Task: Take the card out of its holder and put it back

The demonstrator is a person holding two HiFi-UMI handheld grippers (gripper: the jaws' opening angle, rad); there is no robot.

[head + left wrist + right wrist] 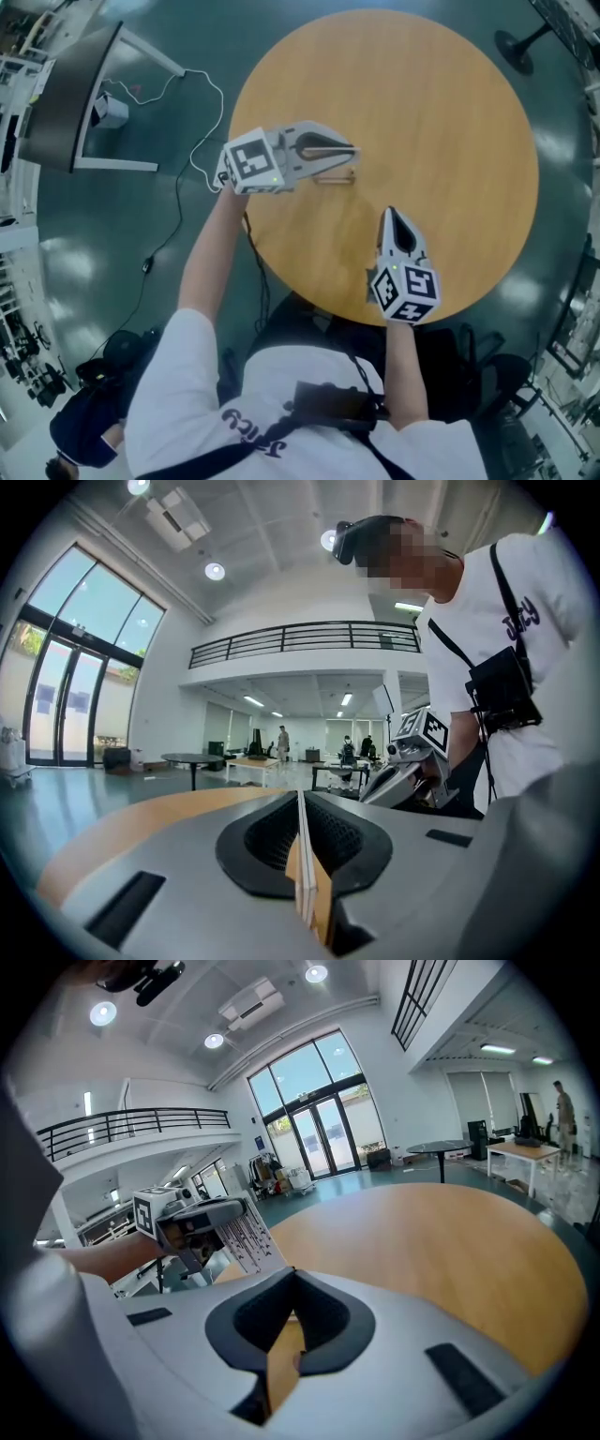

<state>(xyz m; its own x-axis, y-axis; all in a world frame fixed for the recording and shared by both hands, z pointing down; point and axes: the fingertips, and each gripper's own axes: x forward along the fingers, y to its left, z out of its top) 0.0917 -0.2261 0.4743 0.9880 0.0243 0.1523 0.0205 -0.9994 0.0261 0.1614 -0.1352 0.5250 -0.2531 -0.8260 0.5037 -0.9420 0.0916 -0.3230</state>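
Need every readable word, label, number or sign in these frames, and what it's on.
Card, held in the left tool: rows of black print, too small to read.
Shirt: dark lettering on the chest, too blurred to read with confidence.
Marker cube on each tool: black-and-white square patterns, no words.
Nothing else legible in any view, so there is no text to quote.

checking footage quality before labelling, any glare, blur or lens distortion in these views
Head view: pale glare patches on the dark floor, table evenly lit, slightly soft. Left gripper view: heavy fisheye with black corners, windows bright, card edge sharp. Right gripper view: same fisheye curving, card print reads only as lines.
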